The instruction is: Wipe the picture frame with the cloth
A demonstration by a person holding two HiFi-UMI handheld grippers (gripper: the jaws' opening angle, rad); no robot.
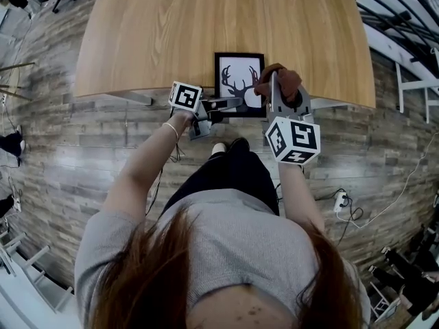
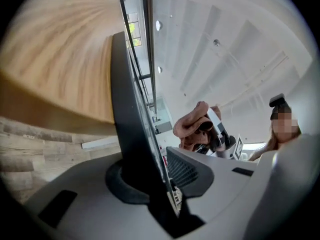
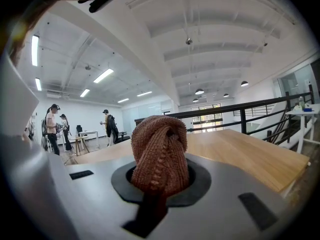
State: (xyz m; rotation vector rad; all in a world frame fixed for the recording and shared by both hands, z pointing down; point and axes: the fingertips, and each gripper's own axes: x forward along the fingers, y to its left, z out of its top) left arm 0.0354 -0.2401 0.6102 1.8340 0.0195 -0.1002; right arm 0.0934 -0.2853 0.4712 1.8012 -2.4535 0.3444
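Note:
A black picture frame with a deer-antler print lies face up over the near edge of the wooden table. My left gripper is shut on its lower left edge. In the left gripper view the frame's dark edge runs up from between the jaws of that gripper. My right gripper is shut on a bunched brown knitted cloth, which sits at the frame's right side. In the right gripper view the cloth bulges out of the jaws. The left gripper view also catches the cloth beyond the frame.
The person stands at the table's near edge on a plank floor. A white power strip with cables lies on the floor to the right. White metal racks stand at the far right. Several people stand far off beyond the table, and a dark railing runs behind it.

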